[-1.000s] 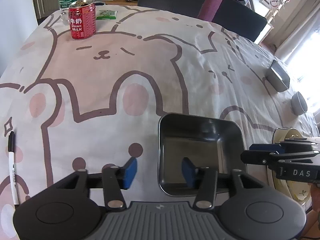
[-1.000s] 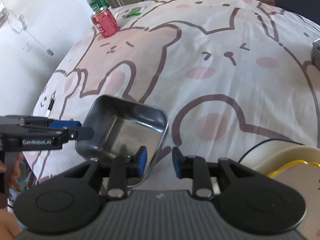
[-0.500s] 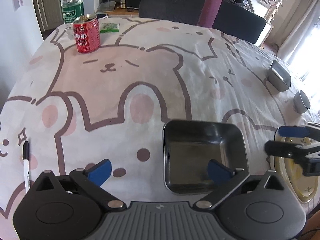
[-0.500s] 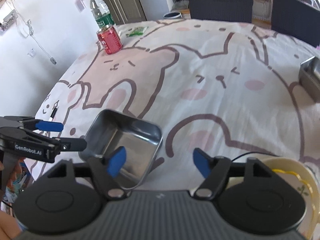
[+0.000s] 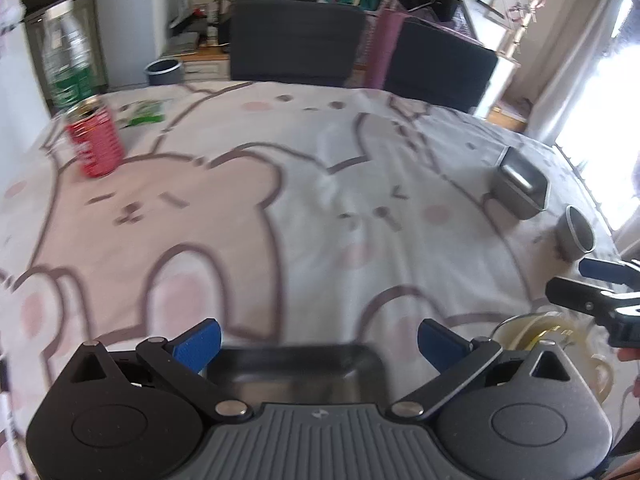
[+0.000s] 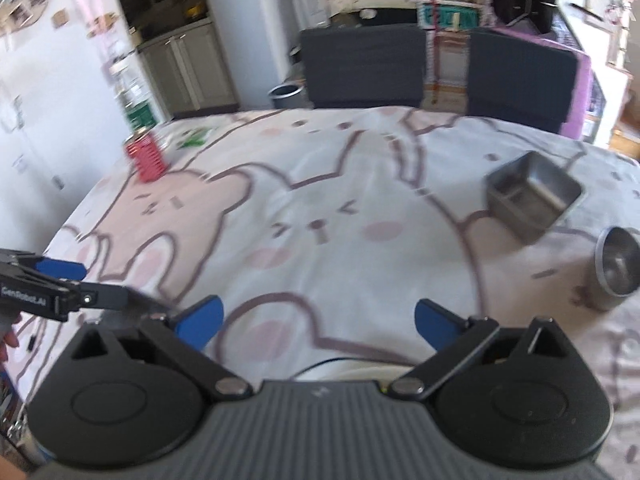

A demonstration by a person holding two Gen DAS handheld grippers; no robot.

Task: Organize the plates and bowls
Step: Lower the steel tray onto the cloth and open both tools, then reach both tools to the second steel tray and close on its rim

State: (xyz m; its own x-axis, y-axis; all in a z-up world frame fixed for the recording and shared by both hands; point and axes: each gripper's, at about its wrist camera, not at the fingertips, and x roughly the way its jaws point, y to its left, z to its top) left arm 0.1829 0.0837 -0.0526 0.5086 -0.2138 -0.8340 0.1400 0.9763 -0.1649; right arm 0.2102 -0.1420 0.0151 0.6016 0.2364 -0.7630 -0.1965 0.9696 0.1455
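A large square steel tray (image 5: pixel 300 364) lies on the cloth-covered table (image 5: pixel 320 200), low in the left wrist view. My left gripper (image 5: pixel 320 340) hangs open above its far rim, pads clear of it. My right gripper (image 6: pixel 320 316) has its jaws still opening, with nothing between them; a pale plate rim (image 6: pixel 344 368) shows just below it. That yellow-patterned plate (image 5: pixel 532 332) sits right of the tray. A small square steel container (image 6: pixel 532 196) and a steel cup (image 6: pixel 618 268) stand at the far right. Each gripper appears in the other's view: right gripper (image 5: pixel 576 280), left gripper (image 6: pixel 92 282).
A red drink can (image 5: pixel 96 140), a plastic bottle (image 5: pixel 66 68) and a green packet (image 5: pixel 144 114) stand at the far left of the table. Two dark chairs (image 5: pixel 296 40) line the far edge. The view is blurred by motion.
Both grippers were shut on opposite rims of the steel tray; both have let go, opened wide and drawn back and up. The tray stays on the table.
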